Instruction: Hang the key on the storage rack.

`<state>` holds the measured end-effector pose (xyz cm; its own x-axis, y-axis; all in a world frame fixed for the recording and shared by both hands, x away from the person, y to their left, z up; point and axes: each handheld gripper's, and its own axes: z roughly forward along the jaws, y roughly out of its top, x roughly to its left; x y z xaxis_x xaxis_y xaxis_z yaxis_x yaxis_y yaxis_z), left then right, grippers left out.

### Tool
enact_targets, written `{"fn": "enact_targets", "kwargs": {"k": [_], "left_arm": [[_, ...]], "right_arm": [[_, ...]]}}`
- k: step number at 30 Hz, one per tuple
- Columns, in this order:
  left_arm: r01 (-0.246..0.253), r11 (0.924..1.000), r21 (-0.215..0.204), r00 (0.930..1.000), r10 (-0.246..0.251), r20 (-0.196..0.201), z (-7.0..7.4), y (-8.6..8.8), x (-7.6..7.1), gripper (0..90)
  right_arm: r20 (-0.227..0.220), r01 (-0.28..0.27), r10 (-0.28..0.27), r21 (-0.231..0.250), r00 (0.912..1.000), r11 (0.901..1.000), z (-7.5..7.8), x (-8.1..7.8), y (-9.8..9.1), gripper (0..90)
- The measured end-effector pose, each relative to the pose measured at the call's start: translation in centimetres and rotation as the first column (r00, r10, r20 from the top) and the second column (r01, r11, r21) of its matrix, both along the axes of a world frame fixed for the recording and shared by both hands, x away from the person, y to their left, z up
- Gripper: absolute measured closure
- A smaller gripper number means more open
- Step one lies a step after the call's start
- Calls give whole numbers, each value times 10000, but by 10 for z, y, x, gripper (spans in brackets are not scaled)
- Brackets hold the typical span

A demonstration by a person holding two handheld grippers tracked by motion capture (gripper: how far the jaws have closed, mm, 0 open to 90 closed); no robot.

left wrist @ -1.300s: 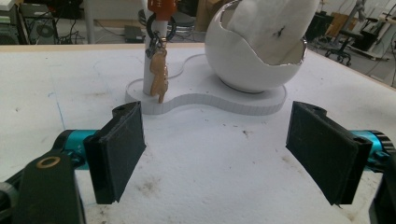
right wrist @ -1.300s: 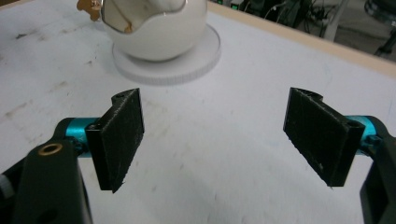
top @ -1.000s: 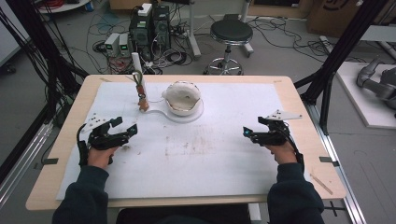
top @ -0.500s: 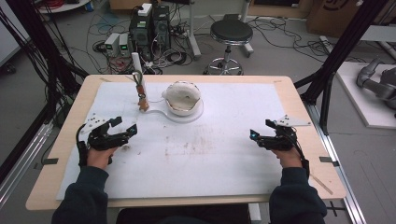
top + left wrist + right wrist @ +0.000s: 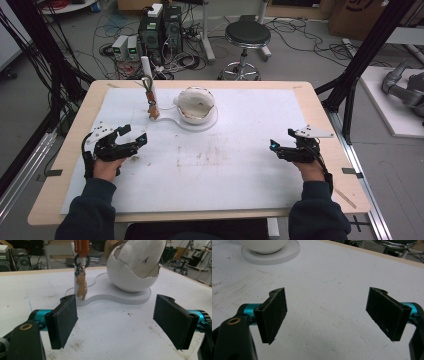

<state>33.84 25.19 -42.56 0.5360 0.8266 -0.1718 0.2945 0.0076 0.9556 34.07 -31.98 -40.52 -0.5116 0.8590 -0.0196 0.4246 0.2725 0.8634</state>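
with both the left gripper and right gripper spread wide and empty, ease the left one forward — squarely — so its jaws straddle the gold keychain charm hanging on the white post beside the egg-shaped bowl.

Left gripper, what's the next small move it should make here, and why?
Probably ease the left gripper forward toward the keychain charm hanging on the white post. Its jaws stand wide open and empty, aimed between charm and white bowl, with bare mat before them, so closing now would grasp nothing.
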Motion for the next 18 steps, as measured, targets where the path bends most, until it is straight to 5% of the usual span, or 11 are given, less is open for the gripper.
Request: {"fn": "enact_targets", "kwargs": {"k": [18], "left_arm": [[-18,10000,13,10000,18,6,-1,0,1,193]], "right_arm": [[-194,-24,23,-68,9998,10000,-4,3,1,174]]}}
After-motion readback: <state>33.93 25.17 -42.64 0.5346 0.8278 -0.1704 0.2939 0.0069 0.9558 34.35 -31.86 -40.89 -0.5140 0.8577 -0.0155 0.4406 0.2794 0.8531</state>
